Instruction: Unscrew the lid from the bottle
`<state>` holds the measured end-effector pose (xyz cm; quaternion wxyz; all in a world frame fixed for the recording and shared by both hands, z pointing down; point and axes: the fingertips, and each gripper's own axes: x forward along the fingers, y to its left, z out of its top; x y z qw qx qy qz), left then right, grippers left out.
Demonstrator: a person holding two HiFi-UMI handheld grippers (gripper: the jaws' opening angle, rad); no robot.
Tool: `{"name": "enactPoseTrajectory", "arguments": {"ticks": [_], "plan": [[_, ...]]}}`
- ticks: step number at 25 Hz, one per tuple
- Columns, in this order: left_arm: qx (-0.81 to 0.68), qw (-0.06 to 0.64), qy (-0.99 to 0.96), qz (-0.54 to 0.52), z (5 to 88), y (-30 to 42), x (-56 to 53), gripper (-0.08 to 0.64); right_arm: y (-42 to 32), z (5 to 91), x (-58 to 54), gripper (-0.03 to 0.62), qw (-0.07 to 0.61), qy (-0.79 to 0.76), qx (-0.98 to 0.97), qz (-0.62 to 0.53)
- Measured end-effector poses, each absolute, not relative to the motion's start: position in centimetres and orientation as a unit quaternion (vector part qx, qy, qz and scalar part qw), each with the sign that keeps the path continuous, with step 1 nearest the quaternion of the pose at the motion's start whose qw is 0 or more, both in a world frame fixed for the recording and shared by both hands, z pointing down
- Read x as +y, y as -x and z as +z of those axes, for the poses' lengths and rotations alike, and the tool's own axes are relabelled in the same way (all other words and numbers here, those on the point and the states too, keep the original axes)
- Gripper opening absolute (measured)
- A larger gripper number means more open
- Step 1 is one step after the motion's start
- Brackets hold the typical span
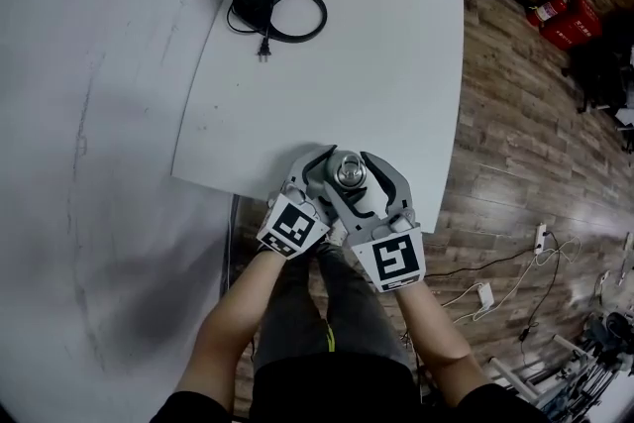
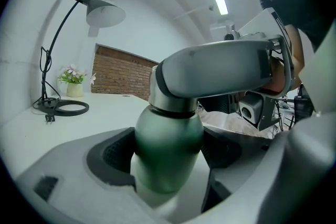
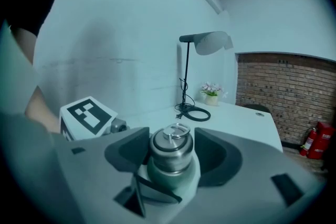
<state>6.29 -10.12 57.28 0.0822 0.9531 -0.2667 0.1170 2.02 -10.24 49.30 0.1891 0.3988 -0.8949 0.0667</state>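
A green bottle (image 2: pixel 168 149) with a steel lid (image 3: pixel 170 147) stands at the near edge of the white table (image 1: pixel 376 64). My left gripper (image 2: pixel 168 168) is shut on the bottle's green body, which sits between the dark pads. My right gripper (image 3: pixel 170 153) reaches over from the right, its jaws on either side of the lid (image 1: pixel 349 171) with a gap on each side, so it is open. The lid has a small ring on top. In the left gripper view one grey jaw of the right gripper (image 2: pixel 220 68) crosses in front of the lid and hides most of it.
A black desk lamp (image 1: pixel 277 10) with a ring base and a loose cord stands at the table's far end, with a small flower pot (image 3: pixel 211 93) beside it. A white wall runs along the left. Wooden floor (image 1: pixel 525 134) and red fire extinguishers (image 1: pixel 565 15) lie to the right.
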Motion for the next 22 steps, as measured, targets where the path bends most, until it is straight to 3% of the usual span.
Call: {"name": "enactPoseTrajectory", "arguments": {"ticks": [7,15,22], "plan": [[-0.267,0.083,-0.953,0.117,57.3,-6.3,-10.1,0.385,-1.8,49.3,-10.1,0.268,0.168,-0.371,-0.91,0.074],[-0.267,0.081,-0.953,0.118,57.3,-6.3,-10.1,0.385,-0.8,48.9,-9.3,0.27,0.161,-0.153,-0.972,0.079],[-0.269,0.081,-0.953,0.118,57.3,-6.2,-10.1,0.385,-0.7,49.9,-8.4,0.27,0.224,0.003,-0.973,0.047]]}}
